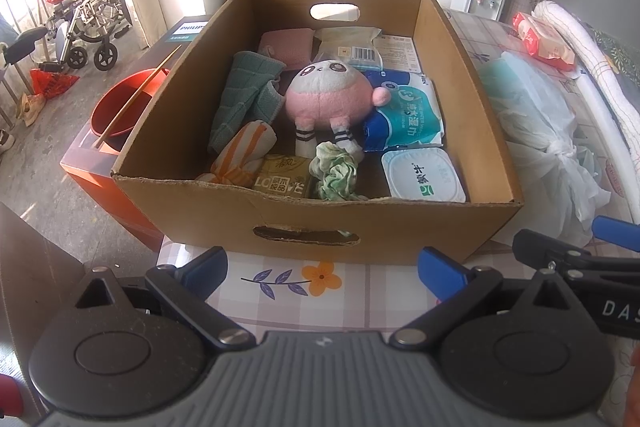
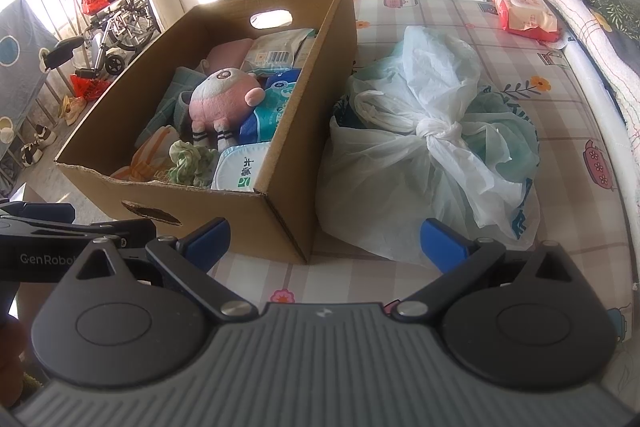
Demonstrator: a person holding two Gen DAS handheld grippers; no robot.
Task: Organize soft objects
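1. Cardboard box (image 1: 452,223): open-topped, oval hand-hole cut in each end wall, near rim ragged. It stood on a bed with a checked, flower-printed sheet (image 2: 500,39).
2. Box contents, centre: pink and white plush toy (image 1: 328,93) with striped socks, lying on its back.
3. Box contents, left: green knitted cloth (image 1: 244,95), orange-striped cloth (image 1: 244,151) and a pink folded cloth (image 1: 286,45) at the far end.
4. Box contents, near end: tan packet (image 1: 282,177) printed "LO…VE" with Chinese characters, and a pale green scrunchie (image 1: 335,173) touching the toy's feet.
5. Box contents, right: blue-and-white wet wipes pack (image 1: 408,111) with Chinese print; white lidded tub (image 1: 422,175) with a green logo; barcoded packet (image 1: 352,45) at the far end.
6. Knotted white plastic bag (image 2: 432,143): on the bed just beside the box, to its right; contents not clear.
7. Red tissue packet (image 2: 524,13): near the rolled white bedding, well apart from the box.
8. Dark carton (image 1: 192,31) marked "PHILIPS" left of the box, red basin (image 1: 120,107) beside it.
9. Left gripper (image 1: 322,269): jaws spread wide, holding nothing, in front of the box.
10. Right gripper (image 2: 324,243): jaws spread wide, empty, facing the box corner and bag. The left unit read "GenRobo…" in its view.
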